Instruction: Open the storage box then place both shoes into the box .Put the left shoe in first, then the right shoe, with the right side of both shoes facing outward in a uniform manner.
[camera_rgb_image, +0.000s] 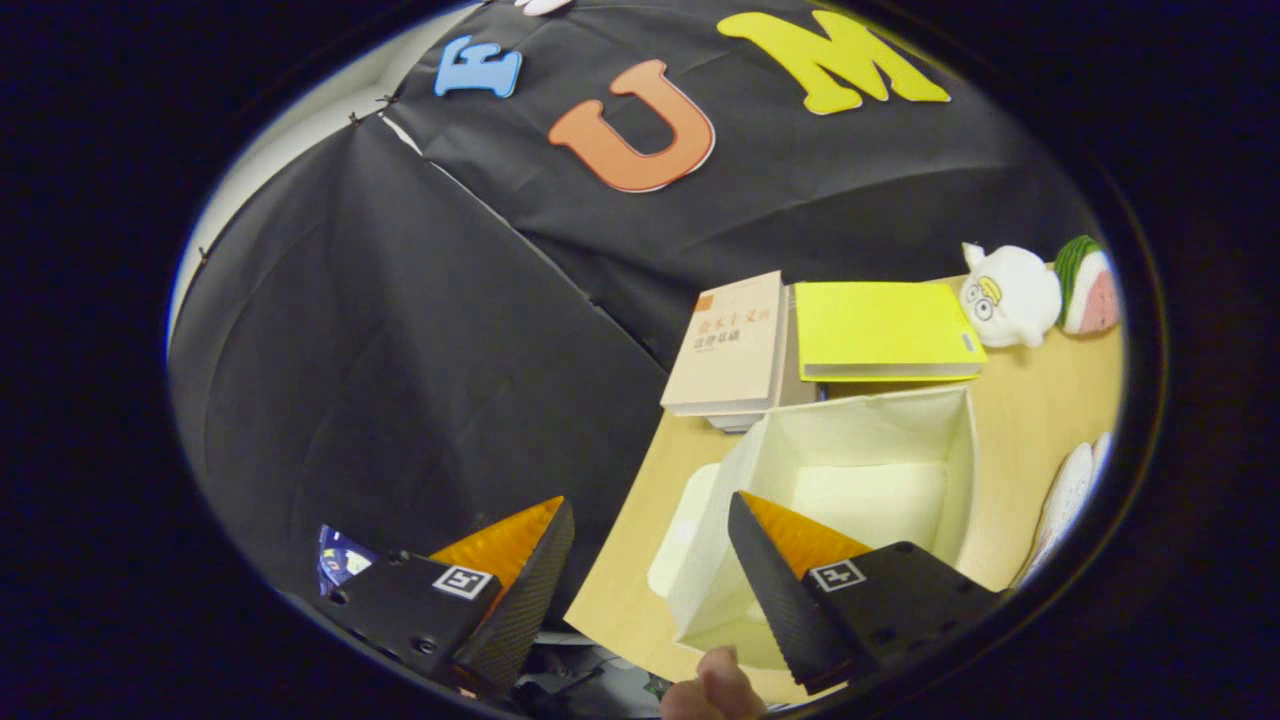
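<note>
Box ahead of open claw.

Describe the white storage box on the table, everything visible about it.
The storage box is a white, soft-sided fabric-looking cube, open at the top, its inside pale and holding nothing visible. It sits upright on the tan table, just in front of a stack of books. A flat white panel, probably its lid, lies against its near-left side. One finger of the open tool overlaps the box's near wall in the gripper view; whether it touches is unclear. A fingertip shows below the box.
</note>
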